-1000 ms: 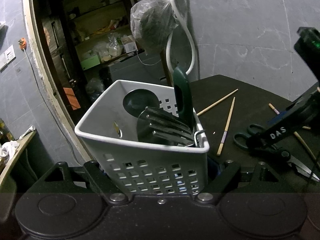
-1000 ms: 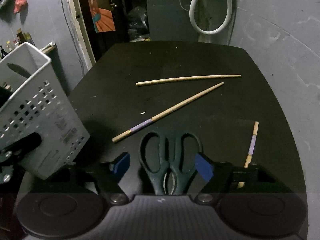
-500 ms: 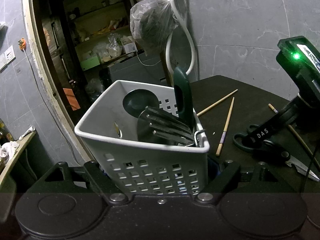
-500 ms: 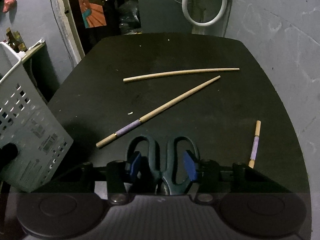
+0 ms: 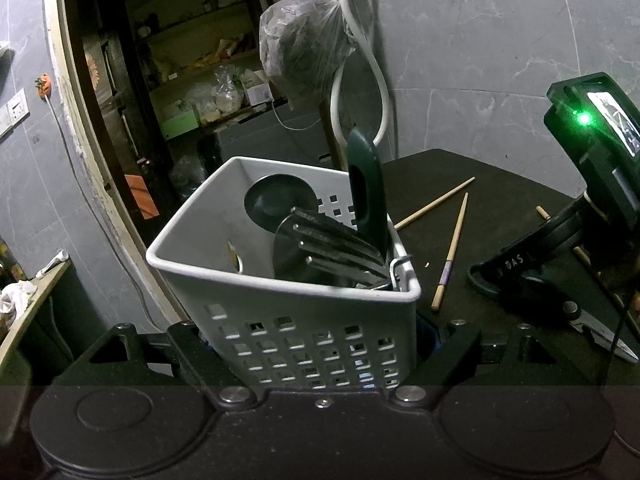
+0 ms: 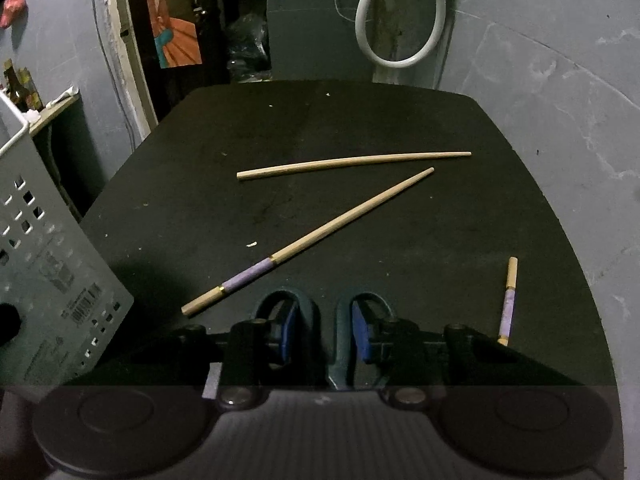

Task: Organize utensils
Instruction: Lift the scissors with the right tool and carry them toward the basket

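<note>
My left gripper (image 5: 320, 344) is shut on a white perforated basket (image 5: 280, 285), one finger on each side of its lower wall. In the basket stand a dark ladle (image 5: 276, 200), a slotted spatula (image 5: 324, 248) and a green handle (image 5: 366, 188). Dark green scissors (image 6: 326, 312) lie on the black table (image 6: 360, 120). My right gripper (image 6: 324, 332) is down over their handles and its jaws are closing, with the blue pads (image 6: 362, 332) close to the finger loops. In the left wrist view the right gripper (image 5: 520, 268) sits over the scissors (image 5: 536, 304). Loose chopsticks (image 6: 352, 160) (image 6: 308, 240) lie beyond them.
A third chopstick with a purple band (image 6: 509, 300) lies at the right of my fingers. The basket (image 6: 48, 260) stands at the table's left edge. A white hose (image 6: 400, 40) and a bagged bundle (image 5: 304, 40) hang on the grey wall behind the table.
My right gripper has come down and forward onto the scissors, and its jaws have narrowed around the handles. The left gripper and the basket have not moved.
</note>
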Action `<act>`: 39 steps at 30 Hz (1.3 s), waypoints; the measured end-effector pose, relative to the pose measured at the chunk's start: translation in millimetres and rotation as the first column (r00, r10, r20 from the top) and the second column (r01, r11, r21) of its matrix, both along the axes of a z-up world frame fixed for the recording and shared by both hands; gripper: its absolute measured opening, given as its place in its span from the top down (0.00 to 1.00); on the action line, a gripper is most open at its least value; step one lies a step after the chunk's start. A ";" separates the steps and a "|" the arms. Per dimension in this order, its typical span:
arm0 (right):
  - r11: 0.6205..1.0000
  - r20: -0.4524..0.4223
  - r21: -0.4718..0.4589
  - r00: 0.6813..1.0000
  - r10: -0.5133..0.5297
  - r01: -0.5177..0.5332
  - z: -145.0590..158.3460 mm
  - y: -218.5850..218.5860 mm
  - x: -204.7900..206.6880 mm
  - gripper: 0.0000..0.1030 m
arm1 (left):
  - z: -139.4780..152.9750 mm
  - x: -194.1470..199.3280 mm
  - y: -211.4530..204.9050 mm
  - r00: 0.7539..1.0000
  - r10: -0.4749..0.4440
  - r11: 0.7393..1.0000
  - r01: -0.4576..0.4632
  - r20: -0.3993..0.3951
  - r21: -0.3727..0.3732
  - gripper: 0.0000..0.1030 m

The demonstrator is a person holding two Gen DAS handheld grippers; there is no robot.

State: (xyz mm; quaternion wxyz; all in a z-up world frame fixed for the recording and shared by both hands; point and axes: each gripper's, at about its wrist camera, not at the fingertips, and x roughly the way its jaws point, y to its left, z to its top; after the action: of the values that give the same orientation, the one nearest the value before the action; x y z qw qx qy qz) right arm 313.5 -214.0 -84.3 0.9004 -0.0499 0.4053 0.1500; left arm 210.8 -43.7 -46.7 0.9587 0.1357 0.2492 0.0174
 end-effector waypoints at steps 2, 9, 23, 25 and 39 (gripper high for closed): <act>1.000 0.000 0.029 1.000 -0.008 0.008 0.7 -4.8 0.9 0.68 | -0.5 0.2 -0.2 1.000 0.000 1.000 0.000 0.000 -0.001 0.16; 0.988 0.071 0.150 0.996 -0.053 0.042 19.3 -26.4 -13.3 0.68 | -1.3 0.5 -1.1 1.000 -0.002 1.000 0.002 0.000 -0.001 0.16; 0.951 0.333 0.311 0.936 -0.117 0.008 56.6 -50.6 -53.2 0.68 | -1.8 1.7 -2.0 1.000 -0.007 1.000 0.007 0.003 0.000 0.16; 0.949 0.351 0.316 0.928 -0.123 0.006 57.2 -50.9 -52.7 0.68 | -1.6 2.3 -3.3 1.000 -0.009 1.000 0.009 0.004 0.001 0.16; 0.960 0.511 0.276 0.853 -0.101 -0.051 77.7 -40.0 -81.1 0.68 | -1.7 0.3 -4.6 1.000 -0.015 1.000 0.015 0.007 0.003 0.16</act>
State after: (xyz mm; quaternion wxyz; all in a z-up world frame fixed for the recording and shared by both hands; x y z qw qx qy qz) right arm 232.4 -254.0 -6.6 0.9760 0.0442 0.1219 0.1747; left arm 211.1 -48.3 -48.4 0.9595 0.1389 0.2449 0.0113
